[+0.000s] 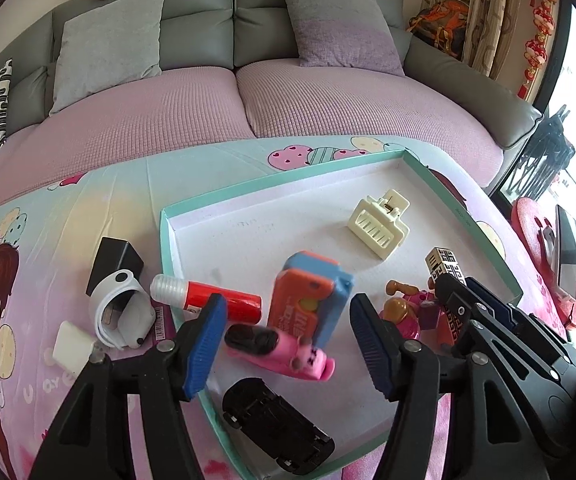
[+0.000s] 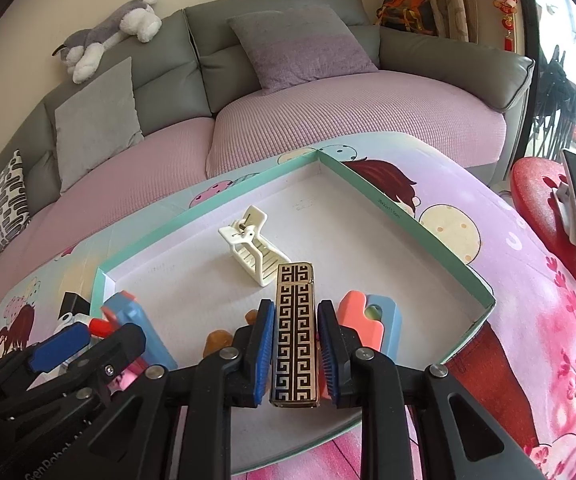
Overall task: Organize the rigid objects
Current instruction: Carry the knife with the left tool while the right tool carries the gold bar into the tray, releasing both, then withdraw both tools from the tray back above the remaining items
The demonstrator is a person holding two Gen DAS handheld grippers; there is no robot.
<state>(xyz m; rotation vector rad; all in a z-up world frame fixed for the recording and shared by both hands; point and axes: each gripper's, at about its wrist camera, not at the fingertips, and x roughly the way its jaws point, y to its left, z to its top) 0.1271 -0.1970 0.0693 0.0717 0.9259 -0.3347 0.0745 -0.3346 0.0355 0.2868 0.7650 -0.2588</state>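
Observation:
A shallow teal-rimmed white tray (image 1: pixel 272 184) lies on the cartoon-print cloth. My left gripper (image 1: pixel 284 344) is open above its near left part, and an orange-and-blue toy box (image 1: pixel 307 296) hangs blurred between the fingers over a pink toy (image 1: pixel 284 354). My right gripper (image 2: pixel 293 346) is shut on a gold-and-black patterned rectangular case (image 2: pixel 295 332) over the tray (image 2: pixel 371 196). A cream hair claw clip (image 1: pixel 379 222) lies in the tray, and shows in the right wrist view (image 2: pixel 254 246). A black toy car (image 1: pixel 276 424) and a pink figure (image 1: pixel 405 314) also lie in the tray.
Left of the tray lie a red glue stick (image 1: pixel 208 300), a white strap device (image 1: pixel 122 316), a black box (image 1: pixel 114 264) and a small white block (image 1: pixel 72 346). An orange-and-blue box (image 2: pixel 369 326) stands by the right gripper. A sofa (image 1: pixel 248 92) lies behind; a red stool (image 2: pixel 543 200) stands right.

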